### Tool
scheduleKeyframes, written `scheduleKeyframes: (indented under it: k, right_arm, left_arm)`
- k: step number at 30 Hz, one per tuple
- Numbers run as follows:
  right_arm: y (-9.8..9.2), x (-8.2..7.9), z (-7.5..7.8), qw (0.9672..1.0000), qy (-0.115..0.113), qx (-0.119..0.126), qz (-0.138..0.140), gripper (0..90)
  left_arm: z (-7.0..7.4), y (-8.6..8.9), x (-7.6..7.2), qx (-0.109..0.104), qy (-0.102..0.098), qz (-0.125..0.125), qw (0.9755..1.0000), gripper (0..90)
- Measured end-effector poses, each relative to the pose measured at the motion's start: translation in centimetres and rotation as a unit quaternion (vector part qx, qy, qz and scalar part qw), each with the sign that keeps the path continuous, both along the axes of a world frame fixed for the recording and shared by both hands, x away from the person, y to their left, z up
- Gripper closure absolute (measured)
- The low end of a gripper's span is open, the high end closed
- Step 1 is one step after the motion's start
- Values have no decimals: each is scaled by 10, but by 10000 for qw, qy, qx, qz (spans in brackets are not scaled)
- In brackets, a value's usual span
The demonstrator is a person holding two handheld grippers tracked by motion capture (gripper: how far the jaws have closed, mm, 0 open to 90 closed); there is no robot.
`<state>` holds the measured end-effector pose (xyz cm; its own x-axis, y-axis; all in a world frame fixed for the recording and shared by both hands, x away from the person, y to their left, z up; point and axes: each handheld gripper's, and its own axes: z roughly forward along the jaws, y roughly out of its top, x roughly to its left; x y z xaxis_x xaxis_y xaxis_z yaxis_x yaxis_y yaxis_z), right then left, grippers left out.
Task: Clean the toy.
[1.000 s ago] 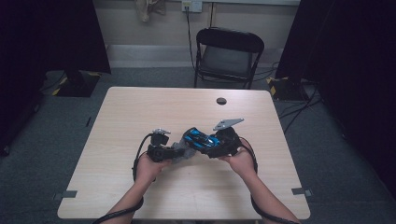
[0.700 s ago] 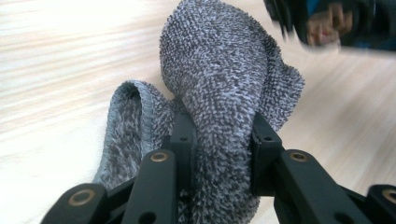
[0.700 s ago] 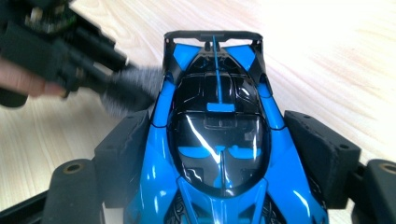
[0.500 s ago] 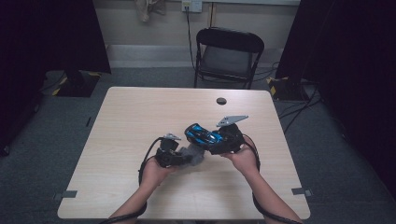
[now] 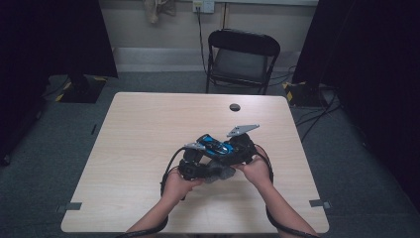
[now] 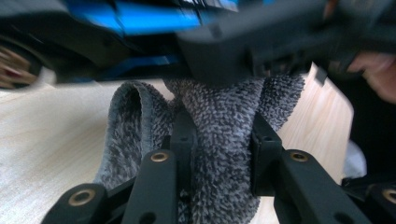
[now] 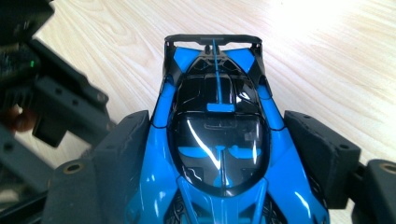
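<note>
A blue and black toy race car (image 7: pixel 217 116) sits gripped by its sides, my right gripper (image 7: pixel 222 142) shut on it and holding it above the table (image 5: pixel 138 139). From above, the toy car (image 5: pixel 212 144) is at the table's middle right, with the right gripper (image 5: pixel 223 149) behind it. My left gripper (image 6: pixel 219 135) is shut on a fuzzy grey cloth (image 6: pixel 224 107), which is pressed up against the car's blurred underside (image 6: pixel 140 28). In the high view the left gripper (image 5: pixel 205 170) and the cloth (image 5: pixel 220 173) lie just below the car.
A small black round object (image 5: pixel 235 107) lies near the table's far edge. A black folding chair (image 5: pixel 242 54) stands behind the table. Cables loop from both grippers across the wood. Dark curtains hang on both sides.
My left gripper has moved right and slightly up with the grey cloth, bringing it under the car. The right gripper and the car have stayed in place.
</note>
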<state>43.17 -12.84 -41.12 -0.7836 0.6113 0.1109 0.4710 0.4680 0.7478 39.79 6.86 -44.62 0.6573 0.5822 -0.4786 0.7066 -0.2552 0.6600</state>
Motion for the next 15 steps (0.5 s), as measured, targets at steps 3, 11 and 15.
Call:
scheduleKeyframes:
  k: [3, 11, 15]
  right_arm:
    - [-1, 1, -2, 10000, 19, 29, 11, 253]
    - [-3, 1, 2, 10000, 5, 24, 5, 253]
    - [-4, 1, 3, 10000, -26, 31, -2, 253]
  left_arm:
    - [0, 4, 1, 145, -65, 71, 9998, 689]
    - [-1, 25, 11, 439, -119, 443, 9980, 689]
    - [-3, 35, 16, 529, -119, 645, 9964, 689]
